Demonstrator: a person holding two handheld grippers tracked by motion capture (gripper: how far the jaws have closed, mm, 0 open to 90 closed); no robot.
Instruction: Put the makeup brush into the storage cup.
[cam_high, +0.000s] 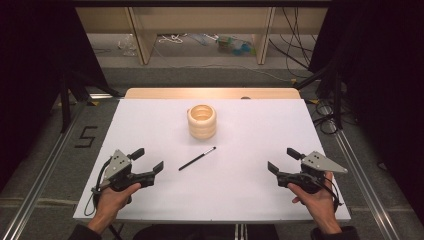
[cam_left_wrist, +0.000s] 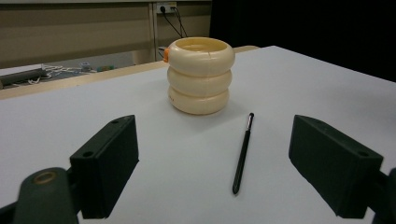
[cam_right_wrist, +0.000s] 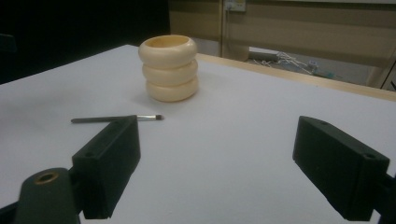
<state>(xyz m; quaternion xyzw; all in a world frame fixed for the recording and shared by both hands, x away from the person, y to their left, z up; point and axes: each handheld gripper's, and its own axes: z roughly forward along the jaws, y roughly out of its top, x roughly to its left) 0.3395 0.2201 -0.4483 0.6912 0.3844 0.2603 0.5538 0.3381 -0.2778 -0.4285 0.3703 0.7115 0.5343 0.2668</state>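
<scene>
A slim black brush (cam_high: 197, 158) lies flat on the smooth white tabletop (cam_high: 250, 200) just ahead of the released left tool (cam_high: 148, 161), before a ribbed cream cup (cam_high: 202, 121); the right tool (cam_high: 283, 160) also gapes empty.

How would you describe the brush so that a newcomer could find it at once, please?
On the white table, find the cream ribbed holder near the middle. Just in front of it, lying flat and apart from it, is the brush: thin, black and slanted, the table's one dark stick.
</scene>
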